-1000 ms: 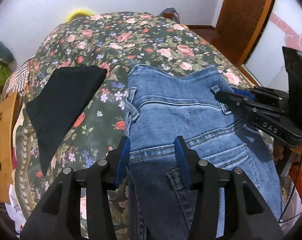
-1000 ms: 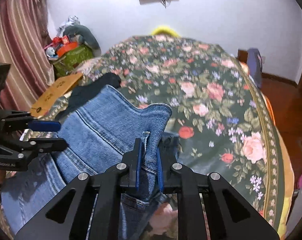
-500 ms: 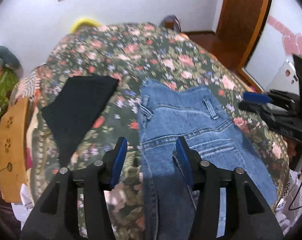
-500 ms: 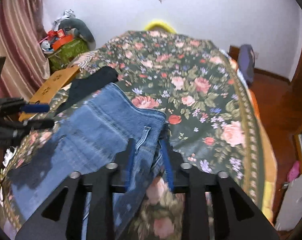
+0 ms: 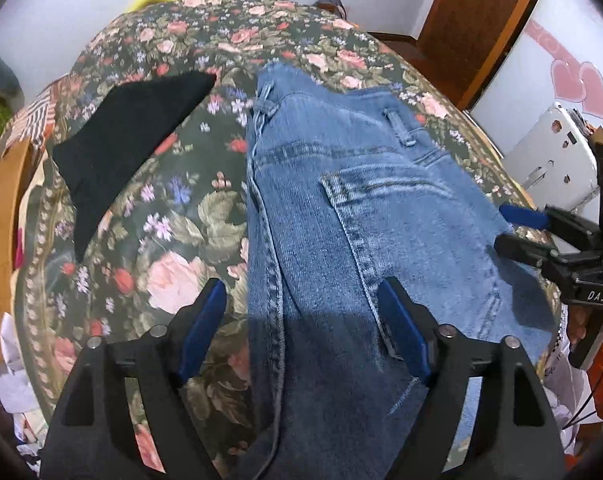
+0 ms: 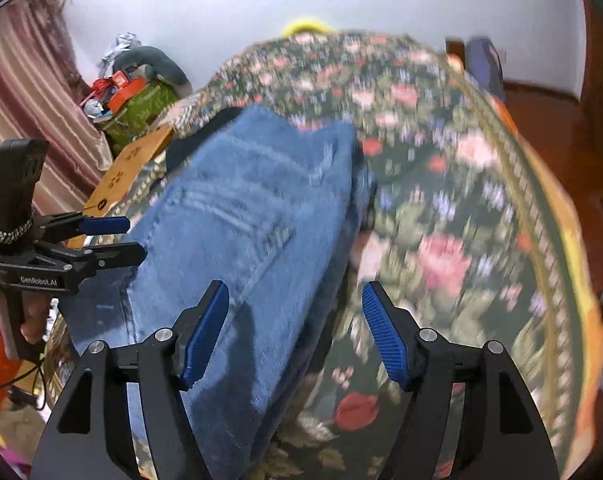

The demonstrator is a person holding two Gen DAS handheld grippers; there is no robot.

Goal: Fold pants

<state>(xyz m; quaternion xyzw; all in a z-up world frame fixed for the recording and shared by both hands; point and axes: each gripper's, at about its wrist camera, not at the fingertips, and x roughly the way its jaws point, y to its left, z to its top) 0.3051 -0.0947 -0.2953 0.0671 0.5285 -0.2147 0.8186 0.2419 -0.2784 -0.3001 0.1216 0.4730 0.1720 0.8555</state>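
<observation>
Left wrist view shows the blue jeans (image 5: 341, 216) lying flat on the floral bedspread (image 5: 173, 216), waistband toward the far side, back pocket up. The left gripper (image 5: 301, 320) hovers above the denim, its jaws opening and spread wide, pads not pressing on cloth. The right gripper (image 6: 295, 328) likewise hangs over the jeans' edge, jaws opening, nothing pinched. A black garment (image 5: 129, 128) lies beside the jeans, apart from them.

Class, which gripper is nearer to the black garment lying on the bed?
Left. The left gripper is over the jeans beside the black garment; the right gripper is at the jeans' far edge.
</observation>
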